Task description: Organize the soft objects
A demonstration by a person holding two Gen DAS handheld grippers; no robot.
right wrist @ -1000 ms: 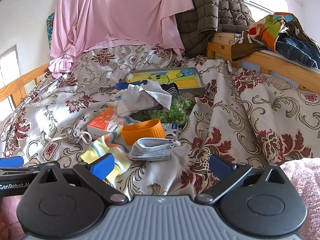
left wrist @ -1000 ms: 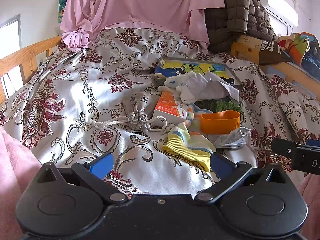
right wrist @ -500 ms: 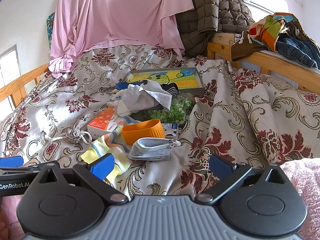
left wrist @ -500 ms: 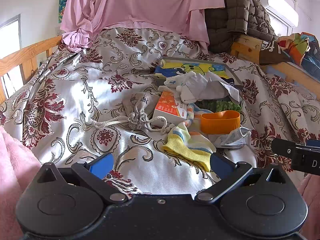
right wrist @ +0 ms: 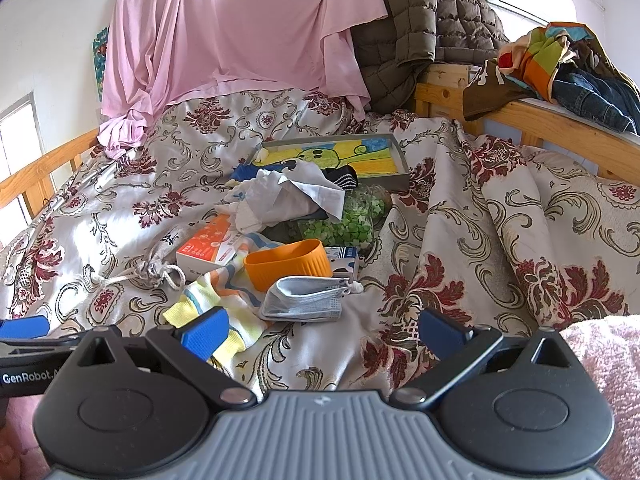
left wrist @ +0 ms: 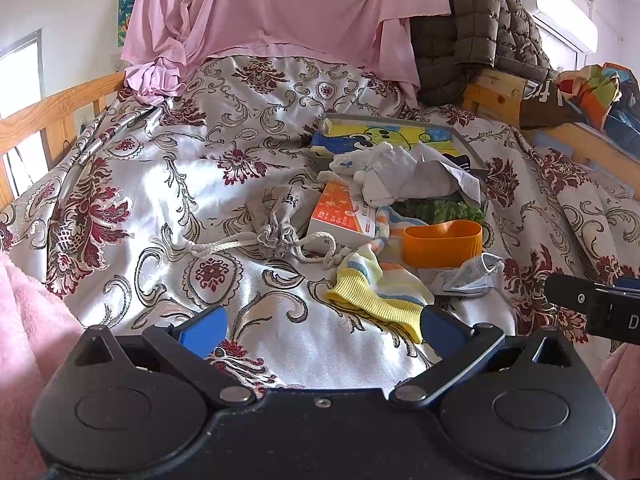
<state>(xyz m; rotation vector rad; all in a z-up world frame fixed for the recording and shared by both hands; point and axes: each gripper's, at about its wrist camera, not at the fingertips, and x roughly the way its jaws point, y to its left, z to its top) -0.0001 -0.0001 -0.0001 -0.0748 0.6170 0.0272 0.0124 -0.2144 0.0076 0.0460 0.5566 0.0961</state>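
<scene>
Left gripper: fingers spread wide, nothing between them, low over the bedspread near its front edge. Right gripper: fingers likewise wide and empty.

Pile sits mid-bed, nearer the right rail. Striped sock lies at the pile's front, its yellow cuff just beside the left gripper's right finger. Behind it: orange cup, grey mask to the cup's right, orange box, drawstring pouch at the pile's left with its cord trailing left. White cloth lies crumpled behind the box; tray with a cartoon picture at the back.

Right view only: the mask seen whole, folded, touching the cup; a green speckled bag behind the cup; a small blue-and-white carton beside it. There the sock is partly hidden by the right gripper's left finger. Left view shows the pouch whole; the right view shows only part of it.
</scene>
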